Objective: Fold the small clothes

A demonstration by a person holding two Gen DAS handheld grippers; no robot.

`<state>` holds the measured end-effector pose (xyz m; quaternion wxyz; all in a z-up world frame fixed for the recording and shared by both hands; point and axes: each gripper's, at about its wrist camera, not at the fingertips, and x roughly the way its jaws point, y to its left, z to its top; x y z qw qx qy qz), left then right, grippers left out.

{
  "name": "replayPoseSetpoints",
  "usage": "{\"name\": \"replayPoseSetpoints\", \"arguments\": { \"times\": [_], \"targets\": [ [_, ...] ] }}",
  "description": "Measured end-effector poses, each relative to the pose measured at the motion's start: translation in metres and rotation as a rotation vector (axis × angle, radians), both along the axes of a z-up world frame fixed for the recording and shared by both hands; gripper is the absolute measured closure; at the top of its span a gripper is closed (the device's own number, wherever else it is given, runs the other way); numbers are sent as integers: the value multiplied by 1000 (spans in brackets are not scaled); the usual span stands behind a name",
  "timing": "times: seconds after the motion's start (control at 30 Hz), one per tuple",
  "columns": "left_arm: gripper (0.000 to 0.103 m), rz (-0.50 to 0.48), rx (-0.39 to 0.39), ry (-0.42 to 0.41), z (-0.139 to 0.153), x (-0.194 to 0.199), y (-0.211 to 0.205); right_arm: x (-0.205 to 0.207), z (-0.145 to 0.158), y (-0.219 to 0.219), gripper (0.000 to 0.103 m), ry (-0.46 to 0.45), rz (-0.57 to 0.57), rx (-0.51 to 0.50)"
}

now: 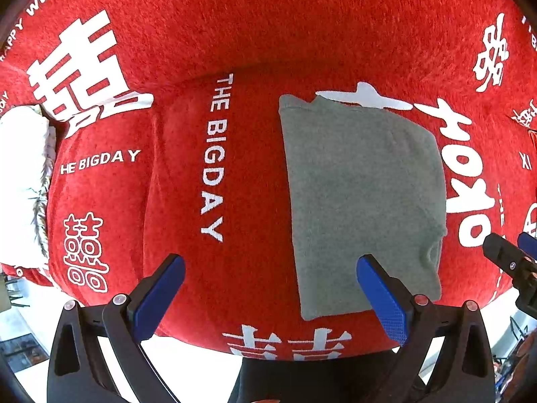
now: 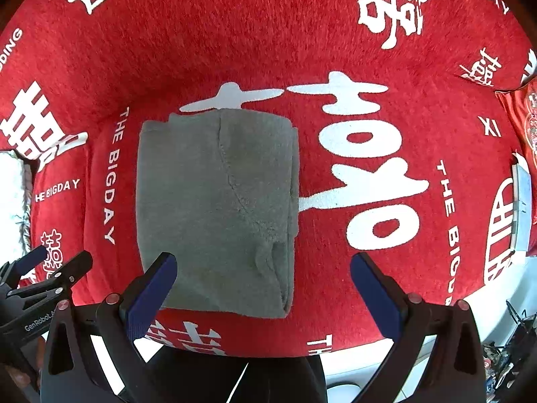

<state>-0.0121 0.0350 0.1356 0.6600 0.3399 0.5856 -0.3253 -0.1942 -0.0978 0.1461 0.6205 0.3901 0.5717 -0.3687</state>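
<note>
Both jaws of the left hand-held gripper (image 1: 270,268) and right hand-held gripper (image 2: 263,267) are held spread and empty above the folded grey garment (image 2: 216,208) on the red blanket (image 2: 235,50), where a careless descent could drag its layers apart

Both views bright, even, diffuse light; no hard shadows on the red cover (image 1: 302,33). Strong fisheye bend: printed letters curve toward the rims, black vignette in the corners. White patch at far left edge (image 1: 16,184) blown out, no detail. Centre sharp, fabric nap readable; edges softer and smeared. Faint soft shadow along the grey folded cloth (image 2: 214,208) right side. Colours saturated, slight compression noise.
</note>
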Motion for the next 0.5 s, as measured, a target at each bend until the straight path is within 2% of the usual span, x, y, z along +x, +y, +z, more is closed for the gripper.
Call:
{"name": "replayPoseSetpoints", "arguments": {
  "times": [0.5],
  "targets": [
    [1, 0, -4, -17, 15, 4, -5, 5, 10, -2, 0, -3, 12, -9]
  ]
}}
